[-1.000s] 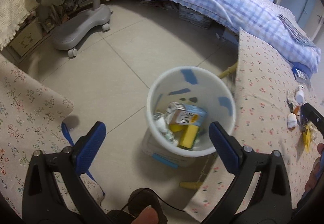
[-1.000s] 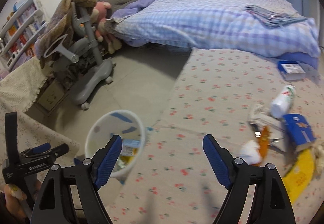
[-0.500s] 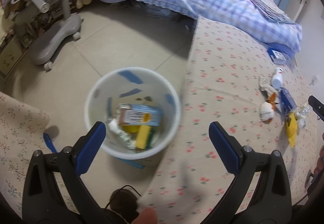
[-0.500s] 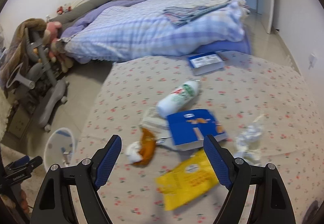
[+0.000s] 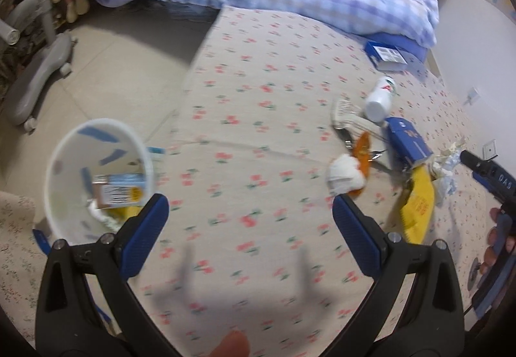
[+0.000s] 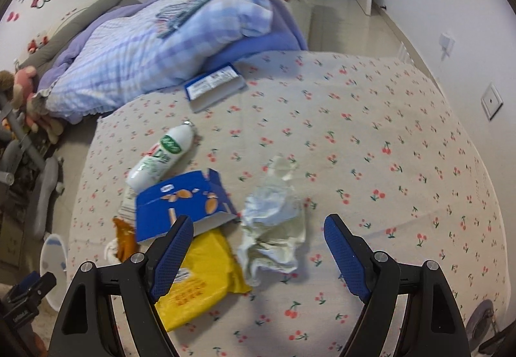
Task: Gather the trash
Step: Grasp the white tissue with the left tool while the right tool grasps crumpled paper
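Trash lies in a heap on the cherry-print bed cover (image 6: 371,137): a crumpled white wrapper (image 6: 274,224), a yellow packet (image 6: 196,282), a torn blue carton (image 6: 180,202), a white bottle (image 6: 161,157), an orange wrapper (image 6: 124,239) and a white paper wad (image 5: 343,174). My right gripper (image 6: 258,247) hangs open just above the crumpled wrapper and the yellow packet, holding nothing. My left gripper (image 5: 250,229) is open and empty over bare cover, left of the heap. The white trash bin (image 5: 61,170) stands on the floor at the left, with boxes and wrappers inside.
A flat blue box (image 6: 214,86) lies near the checked quilt (image 6: 167,44) at the far side of the bed. A grey chair base (image 5: 35,73) stands on the tiled floor left of the bed. The white wall with a socket plate (image 6: 491,100) bounds the right.
Both grippers have swung right, from over the bin and floor to over the bed. The trash heap now lies under the right gripper; the bin has slid to the left gripper's left edge.
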The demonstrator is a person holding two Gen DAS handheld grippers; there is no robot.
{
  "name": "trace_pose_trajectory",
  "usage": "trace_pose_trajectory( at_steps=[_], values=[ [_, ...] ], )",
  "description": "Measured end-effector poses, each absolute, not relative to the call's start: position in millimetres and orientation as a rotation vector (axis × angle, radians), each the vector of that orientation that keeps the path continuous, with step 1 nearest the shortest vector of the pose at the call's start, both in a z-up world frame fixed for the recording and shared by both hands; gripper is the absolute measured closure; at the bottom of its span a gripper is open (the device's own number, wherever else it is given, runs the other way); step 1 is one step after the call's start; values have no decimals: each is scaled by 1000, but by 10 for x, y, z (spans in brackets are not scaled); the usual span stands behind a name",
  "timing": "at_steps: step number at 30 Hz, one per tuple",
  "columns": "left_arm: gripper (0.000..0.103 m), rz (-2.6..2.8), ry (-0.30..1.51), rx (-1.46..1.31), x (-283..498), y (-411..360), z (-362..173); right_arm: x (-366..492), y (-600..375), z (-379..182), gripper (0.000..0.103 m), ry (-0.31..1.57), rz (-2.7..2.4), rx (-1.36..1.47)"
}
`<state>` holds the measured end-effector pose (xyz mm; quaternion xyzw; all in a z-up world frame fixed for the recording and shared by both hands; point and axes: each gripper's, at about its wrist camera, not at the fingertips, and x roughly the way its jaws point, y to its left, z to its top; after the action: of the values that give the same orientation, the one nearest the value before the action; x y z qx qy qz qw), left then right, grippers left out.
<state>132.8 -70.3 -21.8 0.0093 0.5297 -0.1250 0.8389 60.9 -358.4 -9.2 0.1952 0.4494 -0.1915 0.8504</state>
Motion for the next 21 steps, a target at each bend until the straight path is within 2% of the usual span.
trace_pose_trajectory(
  at_steps=[3, 8, 10, 12, 15, 21],
  values=[
    [3, -298, 1144, -10, 1406, -908, -298, 618, -3716, -236, 19, 980, -406, 457],
    [26, -365, 1196, -116, 1530, -1136, -472, 593, -3855, -394, 19, 1018, -398, 518],
    [38, -381, 1223, -144, 1573, -1203, -562, 580, -3903, -446, 20, 1033, -390, 537],
    [48, -394, 1241, -156, 1601, -1259, -635, 580, -3944, -484, 25, 1041, -377, 562],
    [52, -407, 1254, -168, 1635, -1327, -709, 571, -4021, -515, 29, 1039, -351, 615],
    [75, -436, 1241, -159, 1627, -1444, -720, 616, -4035, -630, 37, 1053, -274, 682]
  ],
)
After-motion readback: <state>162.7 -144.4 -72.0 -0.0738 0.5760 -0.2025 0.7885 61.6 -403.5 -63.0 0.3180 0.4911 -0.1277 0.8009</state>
